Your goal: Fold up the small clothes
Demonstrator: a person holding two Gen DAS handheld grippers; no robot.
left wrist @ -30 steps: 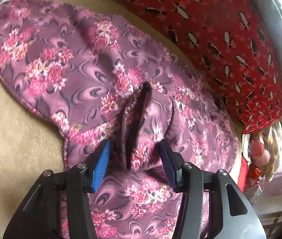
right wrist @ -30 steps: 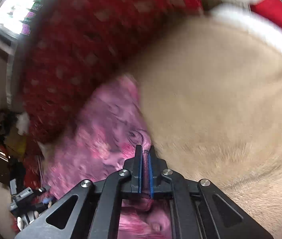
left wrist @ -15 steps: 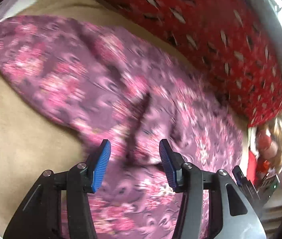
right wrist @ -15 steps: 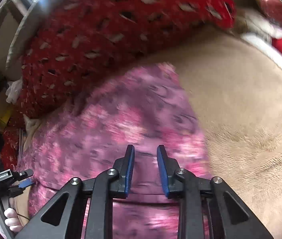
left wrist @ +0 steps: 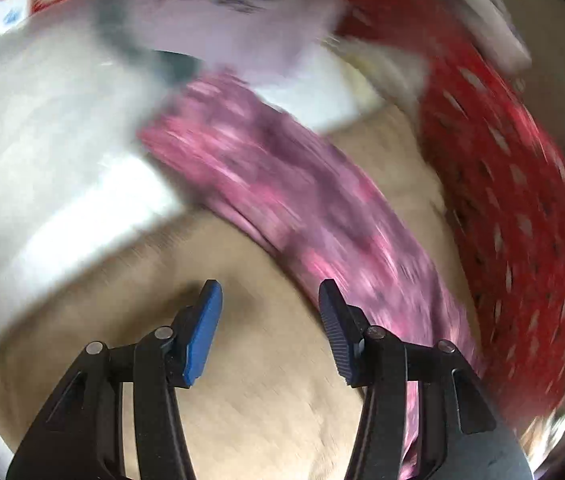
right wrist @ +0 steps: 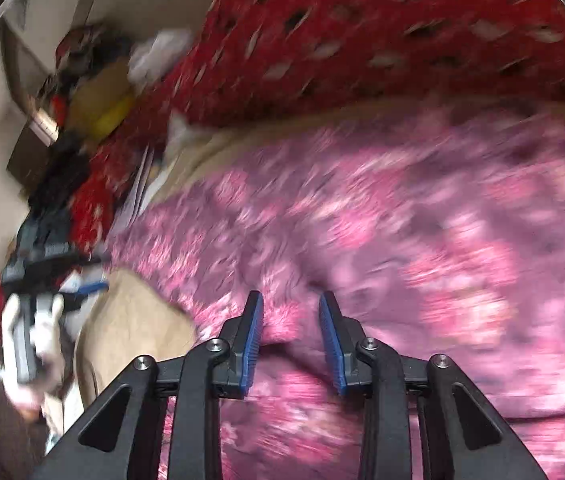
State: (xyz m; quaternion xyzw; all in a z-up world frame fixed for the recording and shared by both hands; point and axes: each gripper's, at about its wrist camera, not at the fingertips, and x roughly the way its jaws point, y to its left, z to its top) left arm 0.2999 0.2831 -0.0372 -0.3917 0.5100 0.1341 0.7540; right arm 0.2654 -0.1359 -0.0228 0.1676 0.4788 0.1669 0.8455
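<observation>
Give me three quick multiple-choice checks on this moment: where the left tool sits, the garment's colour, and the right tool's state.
1. The left tool hangs over:
A. the tan blanket
B. the red patterned blanket
C. a wooden floor

2. The floral garment is mostly:
A. blue
B. green
C. pink-purple

3. The right tool is:
A. clamped on cloth
B. open, having just been opening, nothing pinched
C. out of view

Answers: 1 A, bare tan cloth shows between its fingers. 2 C, pink blooms on purple. 3 B, a clear gap separates the blue pads, above the garment.
</observation>
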